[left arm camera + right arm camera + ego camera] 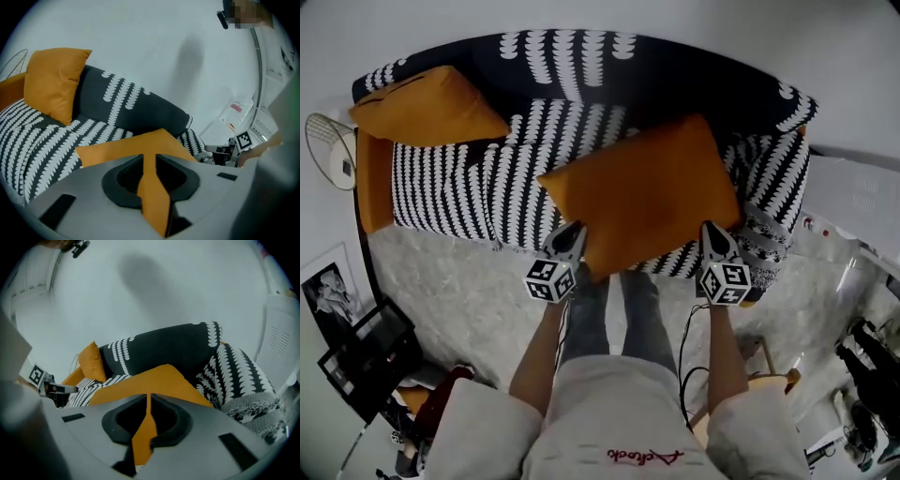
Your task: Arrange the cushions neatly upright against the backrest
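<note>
Nearest in, the person's two bare forearms reach forward over grey marbled floor (459,291), each hand carrying a grey tool with a black-and-white marker cube; the left tool (572,236) is clamped on the near left corner of the big orange cushion (647,192), a thin fold of the matte woven fabric pinched flat between its dark jaws; the right tool (711,234) bites the near right corner the same way, jaws closed on a narrow orange strip; between them the cushion, square and softly puffed, spreads out from the jaws over the right half of the sofa (459,187) seat, its near edge at the seat's front edge, its far corner pointing at the backrest (572,56); whether it rests on the seat I cannot tell; the seat cover is black with rows of white scalloped marks; at the sofa's right end sits a grey patterned bolster (766,239), rounded and knit-looking; farther off, the second orange cushion (427,105) stands tilted in the sofa's far left corner, leaning on the dark curved backrest; behind it all, a plain pale wall.
</note>
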A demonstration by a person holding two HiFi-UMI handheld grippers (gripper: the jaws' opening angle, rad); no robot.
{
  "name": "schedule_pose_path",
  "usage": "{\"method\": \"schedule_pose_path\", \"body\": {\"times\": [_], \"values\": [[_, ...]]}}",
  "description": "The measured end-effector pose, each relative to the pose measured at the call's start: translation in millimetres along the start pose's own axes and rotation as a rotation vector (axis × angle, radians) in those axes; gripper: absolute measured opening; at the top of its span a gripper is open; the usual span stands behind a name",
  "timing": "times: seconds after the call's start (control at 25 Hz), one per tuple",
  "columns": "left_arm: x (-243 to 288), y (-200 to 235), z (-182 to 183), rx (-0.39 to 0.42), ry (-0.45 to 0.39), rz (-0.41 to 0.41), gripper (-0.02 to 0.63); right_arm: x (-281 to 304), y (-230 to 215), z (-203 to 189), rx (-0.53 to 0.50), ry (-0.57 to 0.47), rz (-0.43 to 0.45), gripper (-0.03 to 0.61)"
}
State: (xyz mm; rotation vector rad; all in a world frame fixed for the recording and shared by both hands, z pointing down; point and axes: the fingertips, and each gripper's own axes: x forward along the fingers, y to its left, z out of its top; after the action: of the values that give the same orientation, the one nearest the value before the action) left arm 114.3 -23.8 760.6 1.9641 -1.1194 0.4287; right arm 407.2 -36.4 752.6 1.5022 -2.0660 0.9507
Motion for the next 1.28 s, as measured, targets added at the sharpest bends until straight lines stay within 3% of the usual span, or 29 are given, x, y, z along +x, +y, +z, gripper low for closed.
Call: {"method": "schedule_pose_path", "body": {"times": [0.04, 0.08, 0.12, 0.16, 0.64, 1.0, 1.28], "values": [[0.9, 2.3, -5.0, -0.015, 0.007, 0.007, 0.144, 2.2, 0.7, -2.5, 0.017, 0.001, 0.014, 0.054], [2.6, 5.1, -9.0, -0.025, 0.017, 0.017, 0.314, 5.6, 0.5, -3.9, 0.03, 0.004, 0.025, 0.229], [3.9, 8.0, -11.8, -0.029, 0.025, 0.028, 0.322, 9.2, -0.9, -4.8, 0.036, 0.009, 0.027, 0.31], [4.4, 10.9, -13.7, -0.03, 0.03, 0.04, 0.328, 12.2, -3.0, -5.4, 0.035, 0.015, 0.025, 0.323], [5.5, 39.1, -37.4, -0.136, 0.051, 0.115, 0.339, 57.9, -34.0, 2.5, -0.065, 0.094, 0.029, 0.342], [39.7, 97.4, -73.6, -0.286, 0.156, 0.197, 0.361, 135.9, -99.7, 13.7, -0.081, 0.236, -0.015, 0.383], [64.1, 110.1, -79.9, -0.25, 0.262, 0.12, 0.397, 163.5, -120.9, -10.7, 0.007, 0.33, -0.028, 0.41]]}}
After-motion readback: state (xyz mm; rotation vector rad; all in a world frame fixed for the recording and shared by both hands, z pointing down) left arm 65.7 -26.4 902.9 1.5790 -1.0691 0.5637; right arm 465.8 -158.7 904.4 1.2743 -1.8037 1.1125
